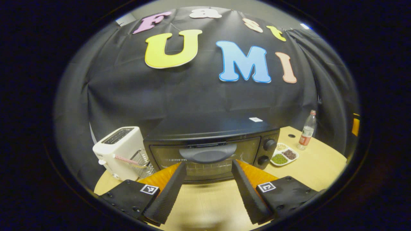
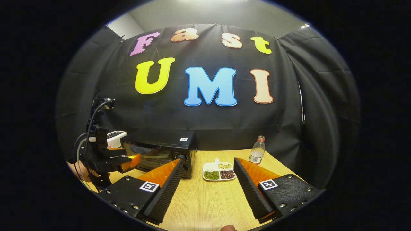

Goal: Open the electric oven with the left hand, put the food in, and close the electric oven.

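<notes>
Oven door shut: the black electric oven (image 1: 212,146) with its glass front and wide grey handle (image 1: 208,153) sits toward the back edge of the pale wooden table (image 1: 205,202), two round knobs (image 1: 269,145) stacked on its right side. The left gripper (image 1: 208,166) is spread open, its fingers reaching up to either end of the handle without pressing on it. Faint lettering runs across the door glass, too blurred to read; a small white label (image 1: 255,119) on the oven's top is also unreadable. A white toaster (image 1: 120,150) stands just beside the oven at the table's left edge. In the right gripper view, the right gripper (image 2: 205,175) hangs open over bare tabletop, and between its fingers lies the white divided dish of green, brown and pale beans (image 2: 219,171), with a clear plastic bottle with a red cap (image 2: 257,150) near the back edge. Open table lies in front of the oven.
</notes>
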